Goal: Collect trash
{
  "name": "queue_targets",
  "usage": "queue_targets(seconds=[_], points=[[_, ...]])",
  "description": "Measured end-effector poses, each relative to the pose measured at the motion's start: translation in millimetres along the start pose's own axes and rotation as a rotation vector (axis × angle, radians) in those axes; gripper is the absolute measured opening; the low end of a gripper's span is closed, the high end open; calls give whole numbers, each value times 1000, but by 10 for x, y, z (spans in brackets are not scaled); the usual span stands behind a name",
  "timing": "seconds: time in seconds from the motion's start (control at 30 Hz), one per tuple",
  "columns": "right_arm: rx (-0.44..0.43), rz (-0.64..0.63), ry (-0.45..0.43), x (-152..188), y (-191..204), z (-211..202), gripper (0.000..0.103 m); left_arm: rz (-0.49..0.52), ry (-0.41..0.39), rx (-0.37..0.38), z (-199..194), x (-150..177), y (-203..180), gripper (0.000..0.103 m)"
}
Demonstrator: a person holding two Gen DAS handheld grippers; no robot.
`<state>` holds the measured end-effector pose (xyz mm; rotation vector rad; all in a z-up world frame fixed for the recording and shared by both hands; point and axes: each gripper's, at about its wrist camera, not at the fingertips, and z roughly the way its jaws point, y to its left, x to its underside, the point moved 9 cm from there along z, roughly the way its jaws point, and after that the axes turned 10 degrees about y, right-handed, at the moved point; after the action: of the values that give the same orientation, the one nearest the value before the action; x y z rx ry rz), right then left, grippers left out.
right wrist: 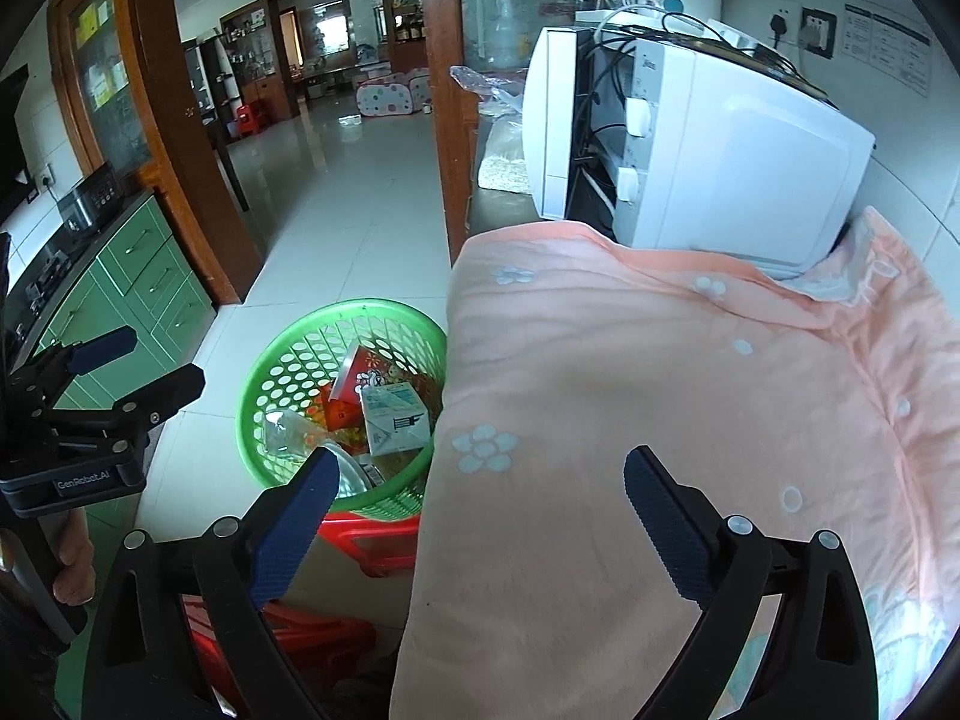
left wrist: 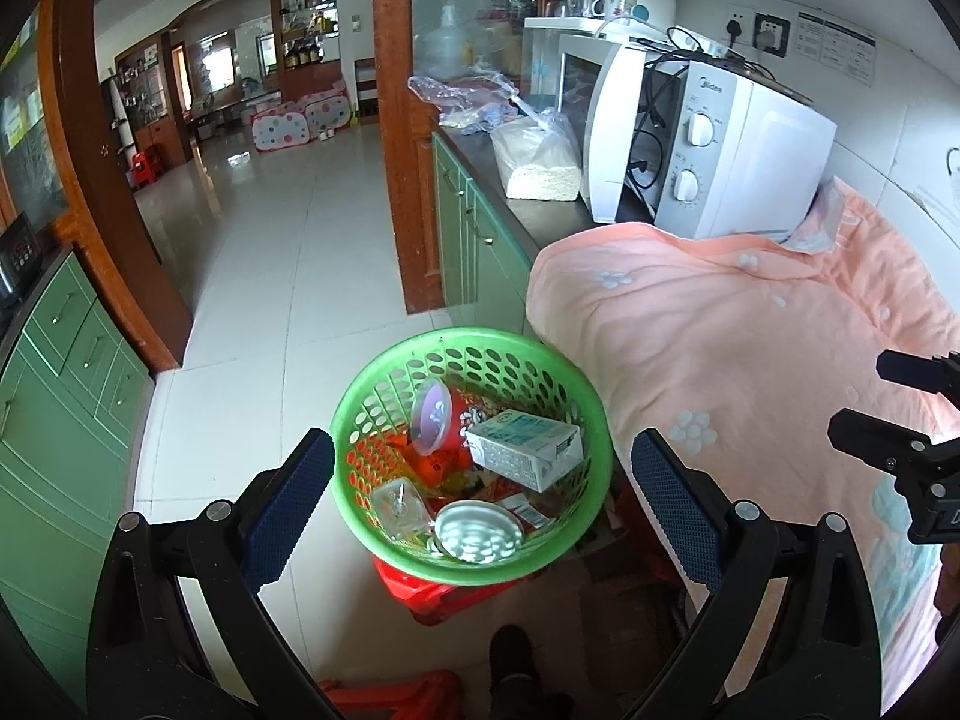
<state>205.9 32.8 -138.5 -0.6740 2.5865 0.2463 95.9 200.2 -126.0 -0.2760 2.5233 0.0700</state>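
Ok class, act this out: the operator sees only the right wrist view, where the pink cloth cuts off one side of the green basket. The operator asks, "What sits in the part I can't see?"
Observer: The left wrist view shows the green basket whole; a white carton lies on top of the trash, toward its right wall.
Operator: What is behind the right claw finger?
Observer: A round silvery lid, at the basket's near side.
Operator: Is the left claw carrying anything?
Observer: No. The left claw is open above the basket, with nothing between its fingers.
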Motion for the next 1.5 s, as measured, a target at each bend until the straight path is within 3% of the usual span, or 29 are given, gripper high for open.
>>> queue_targets(seconds=[0.43, 0.67, 0.9, 1.5], points=[[28, 58, -9, 170, -173, -137, 93, 34, -24, -10, -138, 62, -119, 98], [32, 84, -11, 245, -232, -182, 94, 25, -23, 33, -184, 166, -179, 98], [31, 93, -14, 301, -207, -215, 94, 59, -49, -10, -255, 208, -246, 98], [33, 104, -23, 313, -237, -275, 94, 47, -73, -5, -353, 183, -248, 98]])
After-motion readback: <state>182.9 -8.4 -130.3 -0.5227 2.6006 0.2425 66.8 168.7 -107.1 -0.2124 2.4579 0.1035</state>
